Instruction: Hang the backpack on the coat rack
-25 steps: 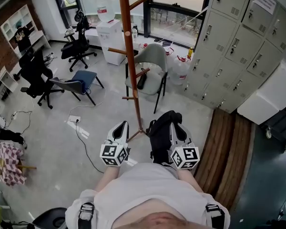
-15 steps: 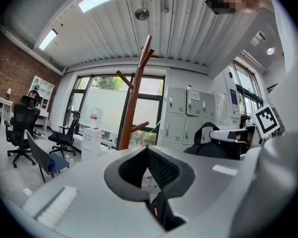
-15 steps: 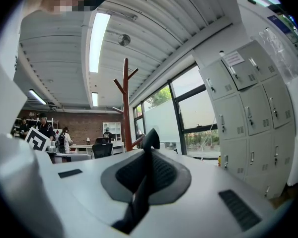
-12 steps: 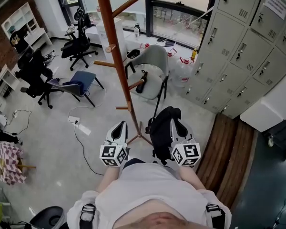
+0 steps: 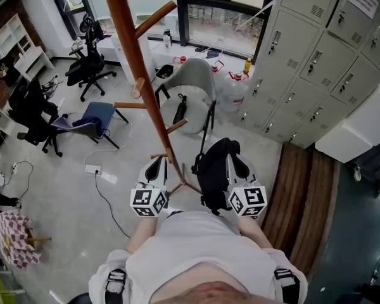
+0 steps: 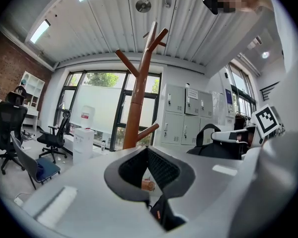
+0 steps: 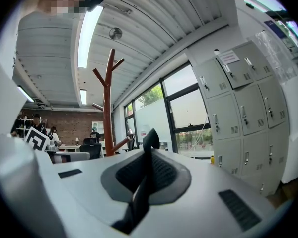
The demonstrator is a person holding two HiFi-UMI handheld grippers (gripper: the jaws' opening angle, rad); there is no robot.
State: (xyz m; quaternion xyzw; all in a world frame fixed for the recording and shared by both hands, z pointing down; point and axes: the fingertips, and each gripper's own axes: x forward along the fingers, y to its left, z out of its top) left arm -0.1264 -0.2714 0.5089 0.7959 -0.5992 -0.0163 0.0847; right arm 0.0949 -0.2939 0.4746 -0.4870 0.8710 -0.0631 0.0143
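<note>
The brown wooden coat rack (image 5: 139, 68) rises just ahead of me, with its foot on the floor between my two grippers. It also stands in the left gripper view as the coat rack (image 6: 139, 108) and in the right gripper view as the coat rack (image 7: 107, 113). The black backpack (image 5: 210, 170) hangs at my right gripper (image 5: 232, 164), just right of the rack's foot. That gripper (image 7: 148, 155) is shut on a black strap (image 7: 141, 192) of the backpack. My left gripper (image 5: 156, 166) is shut and holds nothing, left of the pole; its pads (image 6: 159, 170) meet.
A grey chair (image 5: 193, 84) stands behind the rack, with a blue chair (image 5: 95, 116) and black office chairs (image 5: 85, 62) to the left. Grey lockers (image 5: 310, 62) line the right side above a wooden platform (image 5: 301, 195). A cable (image 5: 104, 192) lies on the floor.
I have come closer to the coat rack: its pole looms larger and has shifted left in the head view. Both grippers and the backpack keep their places before me.
</note>
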